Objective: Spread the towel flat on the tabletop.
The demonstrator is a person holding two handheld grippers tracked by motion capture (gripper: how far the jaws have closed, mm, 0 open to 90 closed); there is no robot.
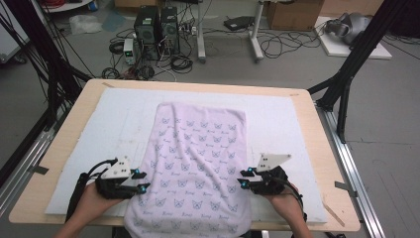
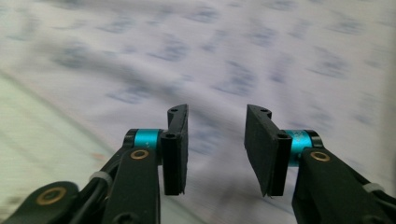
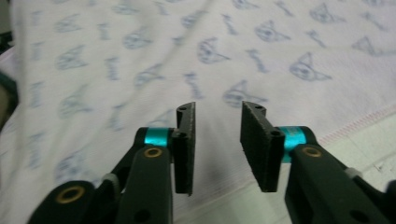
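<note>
A pale pink towel point(image 1: 198, 158) printed with small blue cat faces lies spread lengthwise on the white mat point(image 1: 124, 114), its near end hanging over the table's front edge. My left gripper point(image 1: 141, 181) sits at the towel's left edge near the front, its jaws pointing inward. At the towel's right edge is my right gripper point(image 1: 242, 178), facing the left one. In the left gripper view the left gripper point(image 2: 216, 140) stands open over the blurred towel point(image 2: 233, 56), nothing between the pads. The right gripper point(image 3: 217, 140) is open too, above the towel's point(image 3: 140, 56) hemmed edge.
The mat covers most of the wooden table point(image 1: 84, 99), with bare mat on both sides of the towel and beyond its far end. Black frame posts point(image 1: 346, 74) stand at the table's far corners. Computers point(image 1: 156, 29) and cables lie on the floor behind.
</note>
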